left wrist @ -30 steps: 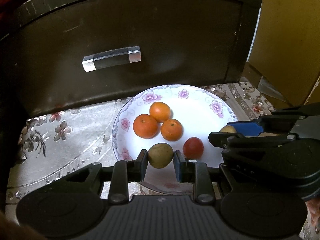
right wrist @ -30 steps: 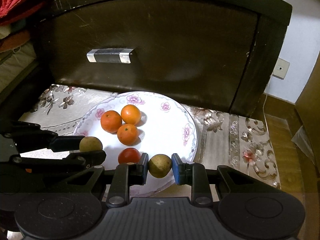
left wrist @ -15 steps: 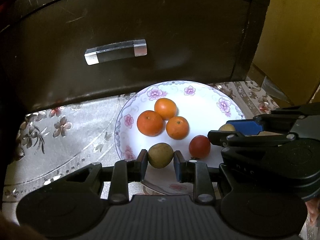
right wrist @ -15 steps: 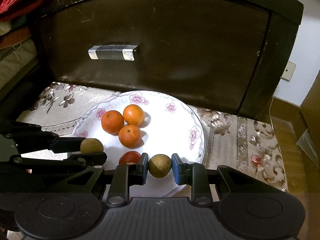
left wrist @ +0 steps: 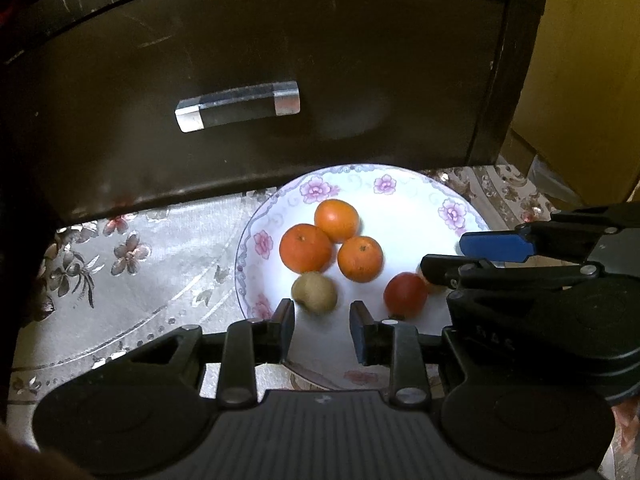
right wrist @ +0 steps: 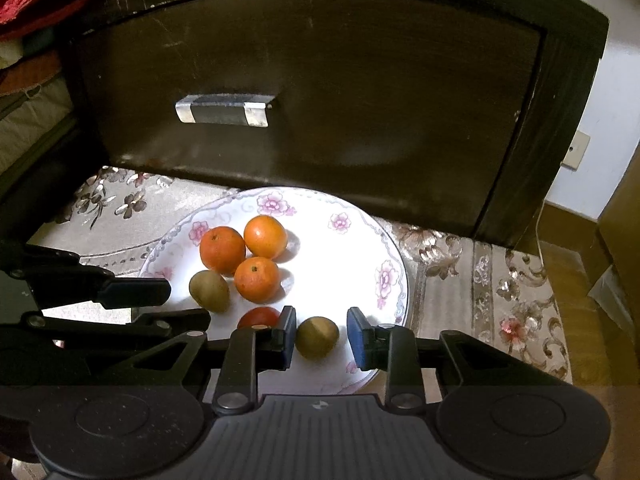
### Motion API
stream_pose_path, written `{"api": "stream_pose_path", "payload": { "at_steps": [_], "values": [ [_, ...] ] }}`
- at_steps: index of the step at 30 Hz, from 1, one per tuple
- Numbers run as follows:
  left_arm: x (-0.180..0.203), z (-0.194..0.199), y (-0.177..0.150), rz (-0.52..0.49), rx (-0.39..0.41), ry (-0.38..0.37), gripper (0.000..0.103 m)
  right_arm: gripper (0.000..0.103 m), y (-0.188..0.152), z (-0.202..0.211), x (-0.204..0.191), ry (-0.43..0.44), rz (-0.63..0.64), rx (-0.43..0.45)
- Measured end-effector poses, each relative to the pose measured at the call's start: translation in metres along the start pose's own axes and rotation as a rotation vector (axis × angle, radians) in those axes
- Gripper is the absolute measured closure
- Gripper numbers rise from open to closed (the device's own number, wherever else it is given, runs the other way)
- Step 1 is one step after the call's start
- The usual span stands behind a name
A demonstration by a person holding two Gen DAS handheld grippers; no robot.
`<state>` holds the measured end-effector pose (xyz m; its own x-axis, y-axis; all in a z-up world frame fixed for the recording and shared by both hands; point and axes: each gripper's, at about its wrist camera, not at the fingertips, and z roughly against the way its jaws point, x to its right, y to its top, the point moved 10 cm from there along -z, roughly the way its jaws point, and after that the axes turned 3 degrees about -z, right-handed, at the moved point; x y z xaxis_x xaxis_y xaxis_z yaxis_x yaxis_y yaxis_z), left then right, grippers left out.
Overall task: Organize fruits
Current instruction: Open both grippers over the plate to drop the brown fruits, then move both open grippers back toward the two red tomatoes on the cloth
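Behind the flowered plate stands a dark drawer front. Both the left gripper and the right gripper are spread, each with a greenish-brown fruit lying loose on the plate.

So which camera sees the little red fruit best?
The left wrist view. There the red fruit sits almost whole on the plate, just beside the right hand-held gripper. In the right wrist view only its top peeks out behind that gripper's finger.
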<state>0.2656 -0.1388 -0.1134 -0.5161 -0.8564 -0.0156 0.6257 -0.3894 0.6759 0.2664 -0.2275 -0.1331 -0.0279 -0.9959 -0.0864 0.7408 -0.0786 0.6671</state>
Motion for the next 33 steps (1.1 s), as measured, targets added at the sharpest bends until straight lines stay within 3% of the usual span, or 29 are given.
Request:
{"api": "stream_pose_path", "payload": {
  "at_steps": [4,17,26,33],
  "values": [
    [-0.001,0.005,0.002,0.003,0.01,0.004,0.064,0.072,0.003,0.004,0.002,-0.003,-0.006,0.016],
    [0.0,0.028,0.0,-0.002,0.029,0.009,0.061,0.07,0.02,0.032,0.013,0.03,-0.102,0.078],
    [-0.006,0.05,-0.01,-0.003,0.032,0.021,0.06,0.068,0.014,0.046,0.021,0.041,-0.166,0.069],
    [-0.003,0.07,-0.023,-0.022,0.03,0.029,0.06,0.066,0.003,0.06,0.004,0.06,-0.145,0.068]
  ]
}}
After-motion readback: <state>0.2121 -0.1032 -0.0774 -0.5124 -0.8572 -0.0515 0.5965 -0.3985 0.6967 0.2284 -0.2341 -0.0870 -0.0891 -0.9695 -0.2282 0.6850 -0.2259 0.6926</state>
